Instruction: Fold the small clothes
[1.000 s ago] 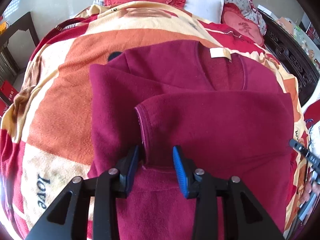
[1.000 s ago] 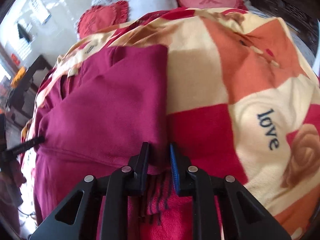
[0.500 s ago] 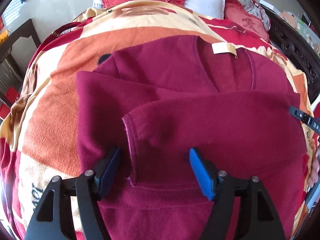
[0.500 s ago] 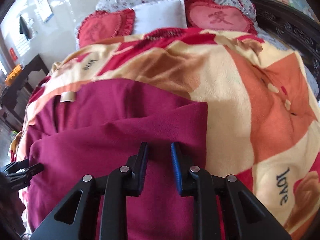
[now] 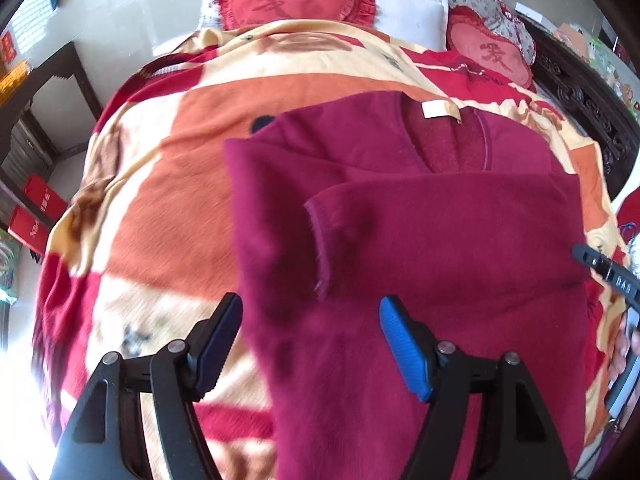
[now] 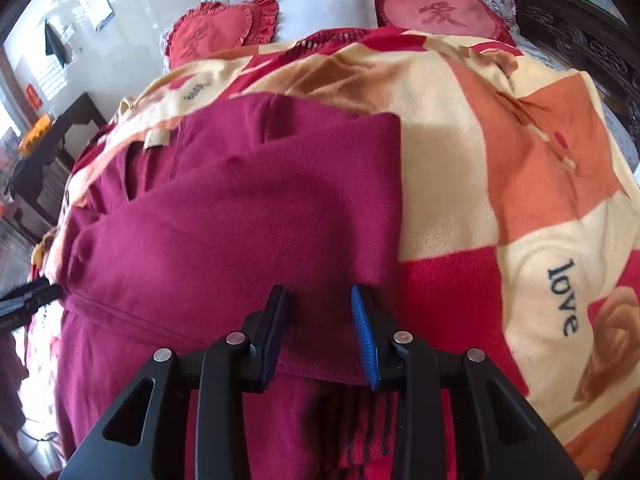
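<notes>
A maroon fleece top [image 5: 420,240] lies on the blanket-covered bed, neck label away from me, both sleeves folded across its front. It also shows in the right wrist view [image 6: 240,220]. My left gripper [image 5: 310,336] is wide open above the top's left side, holding nothing; the folded sleeve cuff [image 5: 320,248] lies just ahead of it. My right gripper [image 6: 320,320] is open over the top's right edge, with cloth lying between the jaws. The right gripper's tip [image 5: 600,272] shows at the right of the left wrist view.
An orange, red and cream blanket [image 5: 160,200] with "love" lettering [image 6: 564,300] covers the bed. Red heart cushions [image 5: 292,0] and a white pillow [image 6: 328,4] lie at the head. A dark carved bedframe [image 6: 580,24] runs along the right; a dark table [image 5: 52,80] stands left.
My left gripper opened wide, let go of the sleeve cuff and drew back to the left. My right gripper opened from nearly shut, leaving the folded sleeve on the top.
</notes>
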Tool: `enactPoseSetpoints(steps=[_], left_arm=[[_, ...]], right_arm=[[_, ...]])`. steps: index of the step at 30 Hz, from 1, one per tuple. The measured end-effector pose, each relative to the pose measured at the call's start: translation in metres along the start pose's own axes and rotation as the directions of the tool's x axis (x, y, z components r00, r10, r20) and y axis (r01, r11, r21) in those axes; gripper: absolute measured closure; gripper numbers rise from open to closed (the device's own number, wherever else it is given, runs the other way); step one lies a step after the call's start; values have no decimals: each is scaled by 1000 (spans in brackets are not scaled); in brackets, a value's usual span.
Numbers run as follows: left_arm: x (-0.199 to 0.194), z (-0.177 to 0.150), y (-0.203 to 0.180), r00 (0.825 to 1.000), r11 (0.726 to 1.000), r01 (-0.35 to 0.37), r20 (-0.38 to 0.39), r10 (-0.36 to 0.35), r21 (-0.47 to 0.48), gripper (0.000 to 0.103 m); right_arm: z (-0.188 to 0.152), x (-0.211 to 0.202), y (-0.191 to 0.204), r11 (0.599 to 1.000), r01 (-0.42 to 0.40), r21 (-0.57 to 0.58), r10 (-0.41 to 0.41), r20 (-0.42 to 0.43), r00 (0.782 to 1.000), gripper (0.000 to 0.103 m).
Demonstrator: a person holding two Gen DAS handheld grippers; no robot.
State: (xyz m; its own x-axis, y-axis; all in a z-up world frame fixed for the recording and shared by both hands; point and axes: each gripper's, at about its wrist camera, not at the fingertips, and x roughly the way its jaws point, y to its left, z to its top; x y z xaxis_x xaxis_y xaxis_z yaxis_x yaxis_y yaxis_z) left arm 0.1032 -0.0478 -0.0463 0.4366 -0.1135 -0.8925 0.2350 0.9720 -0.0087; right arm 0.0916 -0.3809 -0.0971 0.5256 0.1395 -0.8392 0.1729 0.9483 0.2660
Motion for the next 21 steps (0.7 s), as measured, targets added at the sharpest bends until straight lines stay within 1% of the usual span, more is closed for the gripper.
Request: enactPoseSetpoints(steps=[1, 2, 3, 5, 6, 7, 8, 9, 11, 14, 16, 17, 18, 19, 20, 21], left_arm=[[-7, -5, 6, 1000, 1000, 2, 5, -2, -5, 28], [-16, -12, 13, 1000, 1000, 0, 16, 0, -12, 27], [-23, -18, 19, 1000, 1000, -3, 23, 3, -20, 24], [-33, -33, 33, 1000, 999, -6, 29, 7, -41, 23], [-36, -40, 38, 1000, 999, -2, 25, 3, -49, 23], [-39, -46, 42, 1000, 999, 1, 20, 1, -54, 23], [-41, -53, 47, 1000, 998, -2, 13, 2, -59, 23], [-44, -60, 51, 1000, 998, -7, 9, 8, -66, 23], [-50, -74, 59, 1000, 996, -11, 10, 12, -87, 23], [-58, -93, 68, 1000, 993, 5, 3, -5, -116, 23], [-61, -103, 69, 1000, 992, 16, 0, -16, -122, 23], [-62, -108, 69, 1000, 992, 24, 3, -24, -123, 23], [-62, -111, 68, 1000, 992, 30, 5, -30, -122, 23], [-62, -115, 68, 999, 992, 35, 4, -35, -121, 23], [-61, -119, 66, 999, 992, 44, 1, -44, -121, 23], [-60, -122, 65, 998, 991, 59, -5, -60, -123, 23]], right_arm=[[0, -9, -1, 1000, -7, 13, 7, 16, 1000, 87], [-2, -21, -3, 999, -19, 32, 17, 46, 999, 84], [-5, -28, -5, 999, -18, 45, 15, 64, 998, 76], [-9, -30, -13, 997, 25, 67, -29, 60, 998, 64], [-11, -24, -17, 995, 58, 77, -61, 34, 998, 64], [-12, -15, -21, 994, 69, 88, -69, -3, 998, 66], [-13, -6, -24, 995, 40, 96, -37, -32, 999, 85], [-15, 1, -27, 994, -29, 108, 33, -38, 999, 101], [-16, 0, -30, 996, -4, 88, 5, -8, 1000, 103], [-17, -9, -33, 990, -19, 143, 19, 0, 1000, 103], [-18, -19, -25, 994, 8, 106, -8, -1, 1000, 103], [-20, -27, -21, 996, 6, 90, -6, 1, 1000, 101], [-22, -33, -19, 997, -17, 78, 17, -3, 1000, 93], [-27, -40, -15, 996, -58, 66, 59, -18, 998, 87], [-33, -43, -12, 995, -84, 58, 86, -33, 996, 77], [-40, -45, -9, 994, -103, 48, 106, -54, 993, 75]])
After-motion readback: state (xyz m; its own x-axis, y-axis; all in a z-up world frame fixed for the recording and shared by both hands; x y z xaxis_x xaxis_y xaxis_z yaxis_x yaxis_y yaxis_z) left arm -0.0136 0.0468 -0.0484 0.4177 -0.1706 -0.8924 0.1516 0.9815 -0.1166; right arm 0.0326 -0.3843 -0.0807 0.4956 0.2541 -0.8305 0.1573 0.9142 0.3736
